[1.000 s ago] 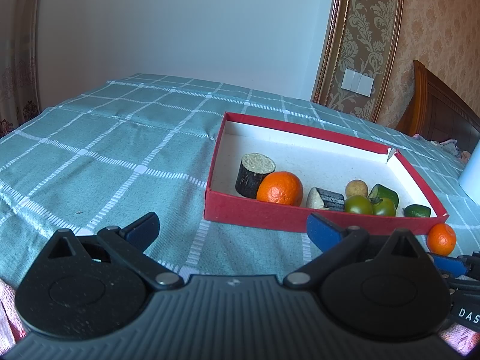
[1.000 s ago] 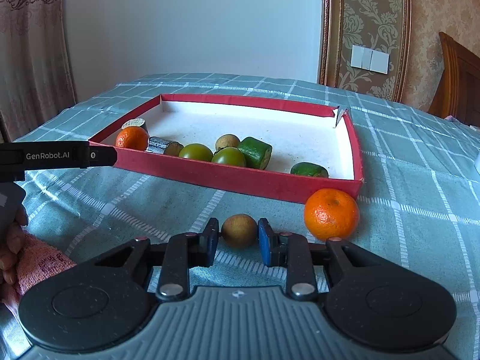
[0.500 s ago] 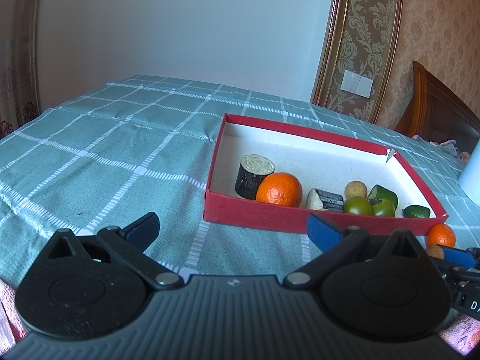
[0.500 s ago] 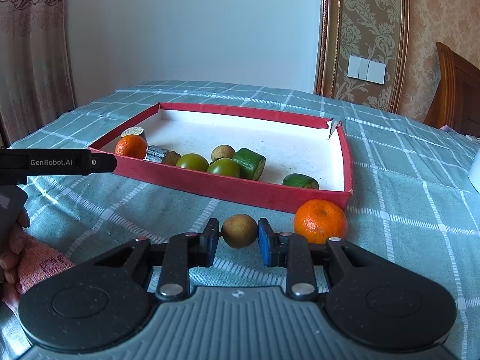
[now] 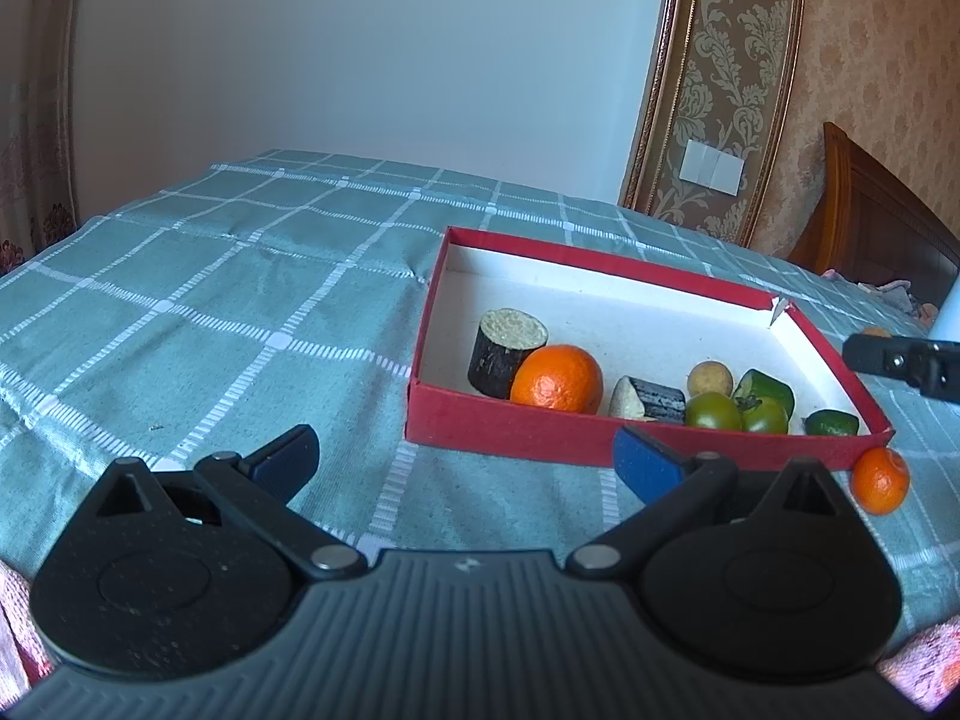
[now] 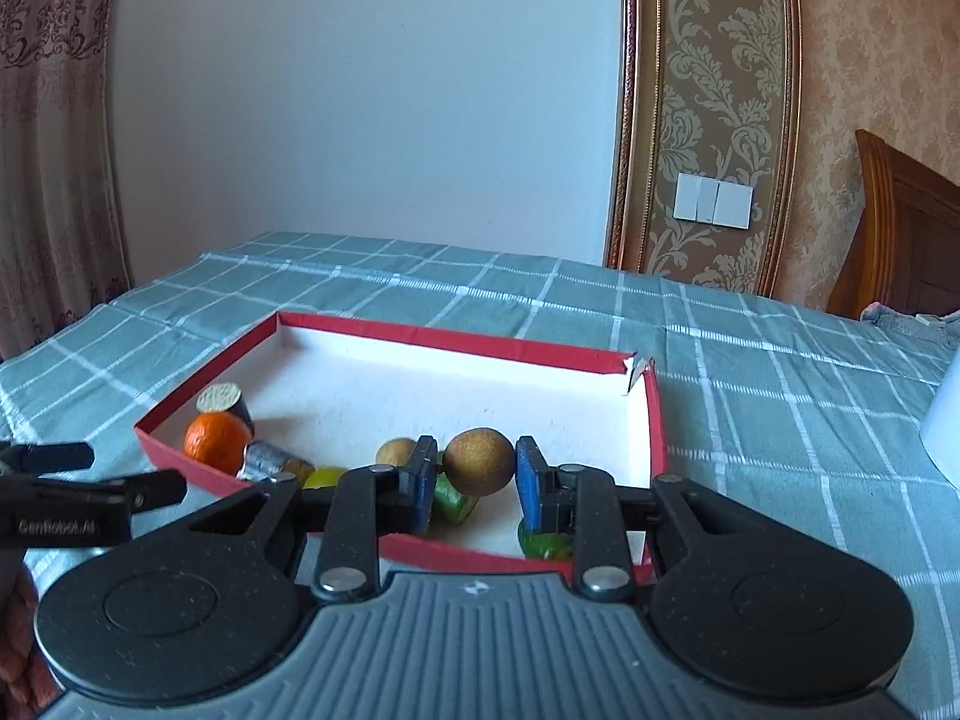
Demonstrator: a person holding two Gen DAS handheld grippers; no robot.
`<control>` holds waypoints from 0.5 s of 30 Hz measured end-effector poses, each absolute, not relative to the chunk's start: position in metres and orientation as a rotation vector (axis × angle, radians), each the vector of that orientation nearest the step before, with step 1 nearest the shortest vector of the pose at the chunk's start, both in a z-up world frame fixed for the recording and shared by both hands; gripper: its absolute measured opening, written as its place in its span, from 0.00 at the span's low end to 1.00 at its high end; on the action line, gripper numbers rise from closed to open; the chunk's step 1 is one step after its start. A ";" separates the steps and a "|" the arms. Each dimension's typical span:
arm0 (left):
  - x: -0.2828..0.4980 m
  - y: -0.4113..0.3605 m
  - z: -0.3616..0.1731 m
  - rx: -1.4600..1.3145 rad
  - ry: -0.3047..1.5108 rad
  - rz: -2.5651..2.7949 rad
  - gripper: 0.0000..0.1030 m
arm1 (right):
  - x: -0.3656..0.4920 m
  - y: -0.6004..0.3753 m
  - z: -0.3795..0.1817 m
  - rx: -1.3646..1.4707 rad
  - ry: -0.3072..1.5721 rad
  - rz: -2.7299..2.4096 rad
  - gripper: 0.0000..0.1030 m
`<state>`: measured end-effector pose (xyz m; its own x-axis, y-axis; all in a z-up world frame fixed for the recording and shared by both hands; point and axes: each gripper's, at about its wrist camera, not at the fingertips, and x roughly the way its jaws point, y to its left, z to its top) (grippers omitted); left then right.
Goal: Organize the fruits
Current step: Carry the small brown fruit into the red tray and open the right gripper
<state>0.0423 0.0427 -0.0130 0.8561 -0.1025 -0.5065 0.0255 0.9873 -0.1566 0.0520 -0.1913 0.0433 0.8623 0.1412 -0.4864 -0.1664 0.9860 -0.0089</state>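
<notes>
A red box with a white inside [image 5: 498,429] [image 6: 654,420] lies on the checked cloth. It holds an orange [image 5: 558,378] [image 6: 216,443], two dark cut pieces [image 5: 504,345], a brown round fruit [image 5: 710,378], green fruits [image 5: 714,412] and more. My right gripper [image 6: 477,471] is shut on a small brown round fruit [image 6: 480,462] and holds it above the box's near part. My left gripper [image 5: 465,450] is open and empty, in front of the box's near left corner. A small orange [image 5: 879,480] lies on the cloth outside the box's near right corner.
The table carries a teal checked cloth [image 5: 210,312]. A white object [image 6: 945,420] stands at the right edge. A wooden headboard [image 6: 900,228] and wall switches [image 6: 713,201] lie behind. The right gripper's body [image 5: 900,360] shows above the box's right side in the left wrist view.
My right gripper has lifted the brown fruit off the cloth and carried it forward over the box. The left gripper has stayed still and open.
</notes>
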 end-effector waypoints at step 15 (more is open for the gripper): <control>0.044 0.042 -0.015 -0.144 0.549 -0.069 1.00 | 0.022 -0.254 0.033 0.069 0.478 0.033 0.27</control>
